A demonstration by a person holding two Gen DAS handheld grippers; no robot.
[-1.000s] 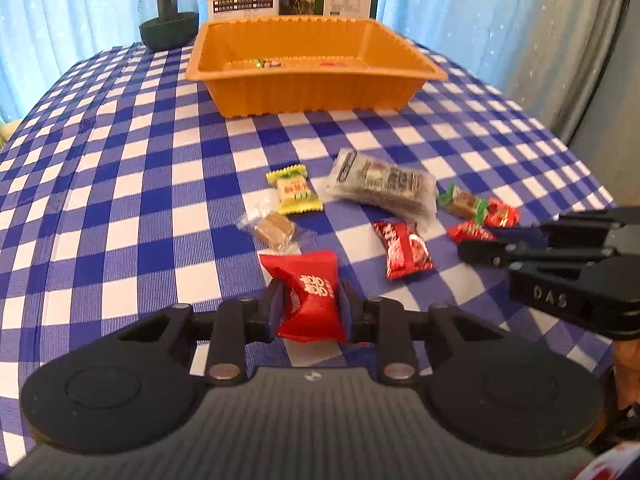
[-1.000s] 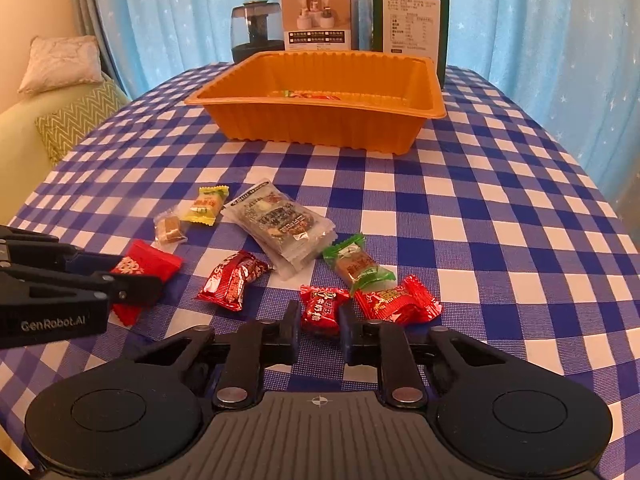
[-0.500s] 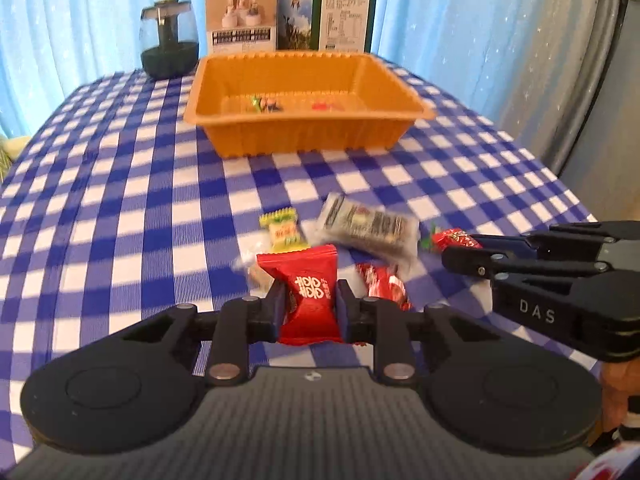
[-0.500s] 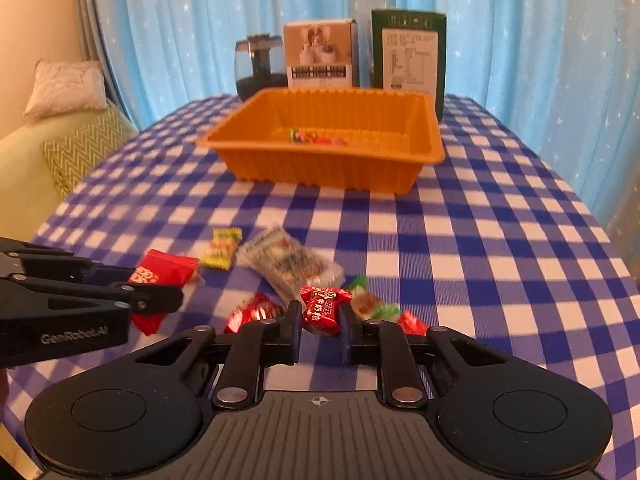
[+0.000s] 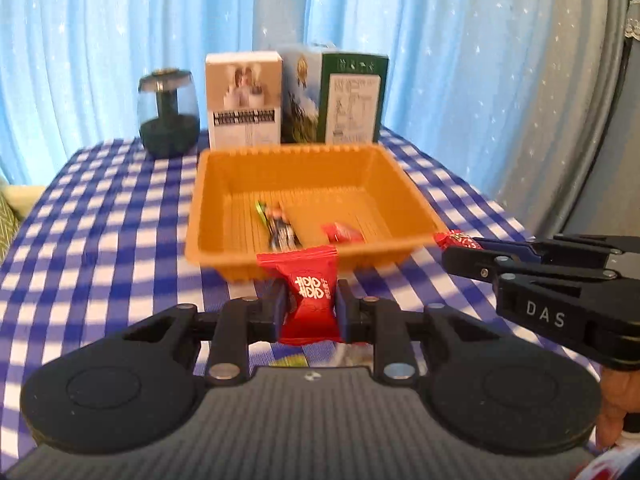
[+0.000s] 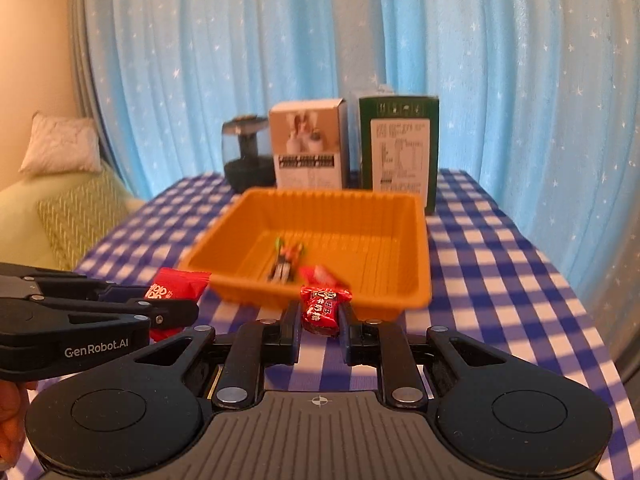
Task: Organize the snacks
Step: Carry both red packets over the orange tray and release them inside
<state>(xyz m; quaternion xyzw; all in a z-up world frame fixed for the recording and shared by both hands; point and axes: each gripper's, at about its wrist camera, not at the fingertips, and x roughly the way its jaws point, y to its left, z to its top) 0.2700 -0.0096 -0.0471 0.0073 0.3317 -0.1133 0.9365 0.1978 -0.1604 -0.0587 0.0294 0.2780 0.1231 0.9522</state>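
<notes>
I have the left gripper (image 5: 308,308) clamped on a red snack packet (image 5: 309,300), held at lower centre of the left wrist view, in front of the near wall of the orange tray (image 5: 416,204). The right gripper (image 6: 320,320) is closed on a smaller red candy (image 6: 323,309), at lower centre of the right wrist view, just before the tray's near rim. Inside the tray lie a dark striped wrapper (image 5: 278,226) and a red wrapper (image 5: 344,233). Behind the tray, at centre frame, stand a white box (image 5: 243,100), a green box (image 5: 352,98) and a dark jar (image 5: 168,114) on the blue checked tablecloth (image 5: 100,216).
</notes>
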